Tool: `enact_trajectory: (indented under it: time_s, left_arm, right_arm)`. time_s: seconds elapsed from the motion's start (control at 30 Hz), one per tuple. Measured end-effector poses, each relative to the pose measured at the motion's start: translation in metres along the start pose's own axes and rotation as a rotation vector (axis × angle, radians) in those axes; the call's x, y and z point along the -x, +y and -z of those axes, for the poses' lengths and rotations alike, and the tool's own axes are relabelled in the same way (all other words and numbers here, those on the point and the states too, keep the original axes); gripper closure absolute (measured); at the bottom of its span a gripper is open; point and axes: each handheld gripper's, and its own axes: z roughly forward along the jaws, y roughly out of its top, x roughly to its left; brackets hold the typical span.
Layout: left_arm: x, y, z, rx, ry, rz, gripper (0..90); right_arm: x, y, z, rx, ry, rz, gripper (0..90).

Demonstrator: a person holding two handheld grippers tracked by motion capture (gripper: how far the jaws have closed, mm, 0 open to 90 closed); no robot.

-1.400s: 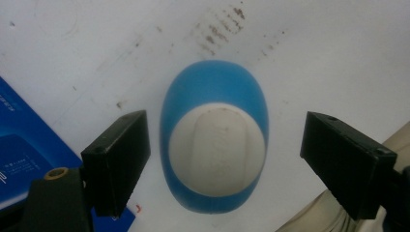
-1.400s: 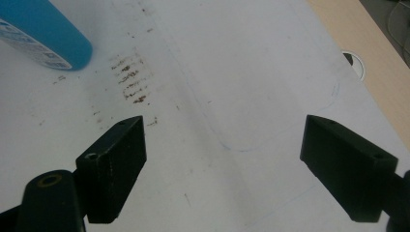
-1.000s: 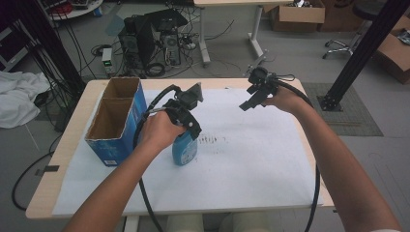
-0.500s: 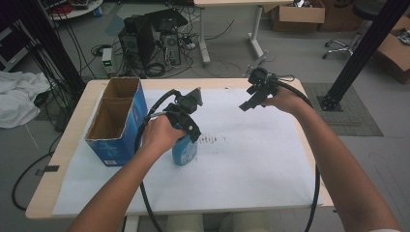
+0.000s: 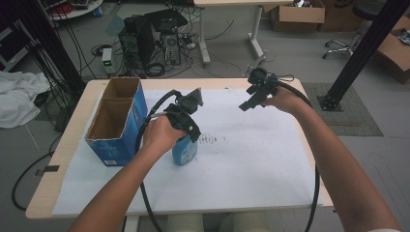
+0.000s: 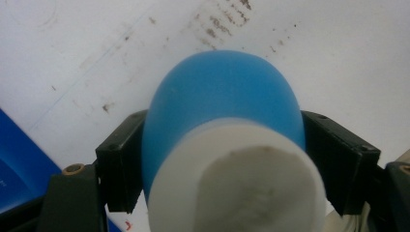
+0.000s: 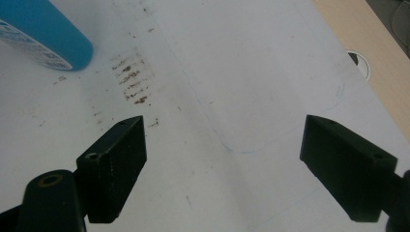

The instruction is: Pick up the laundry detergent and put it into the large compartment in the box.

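Note:
A blue bottle (image 5: 186, 151) with a white cap (image 6: 237, 183) stands upright on the white paper, right of the box. My left gripper (image 5: 187, 136) comes down on it from above. In the left gripper view the bottle (image 6: 222, 96) sits between the two black jaws of that gripper (image 6: 222, 164), which have just been closing and now press on both its sides. My right gripper (image 5: 248, 99) is held above the far right of the table, open with nothing in it. In the right gripper view that gripper (image 7: 232, 164) has bare paper between its jaws and the bottle (image 7: 43, 34) at the top left.
An open blue cardboard box (image 5: 121, 145) with two compartments stands at the table's left. White paper (image 5: 251, 169) covers most of the wooden table (image 5: 63, 150) and carries brown smudges (image 5: 211, 140). Cables trail from both grippers. Computers and boxes stand on the floor beyond.

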Motion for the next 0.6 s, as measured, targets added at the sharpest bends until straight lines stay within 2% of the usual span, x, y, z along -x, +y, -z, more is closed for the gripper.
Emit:
enact_trajectory:
  time_s: [0.6]
  left_arm:
    - [0.0003,0.0003,0.0003,-0.002,0.006,0.0,29.3]
  right_arm:
    - [-0.0005,0.0004,0.0004,0.003,0.002,0.002,16.7]
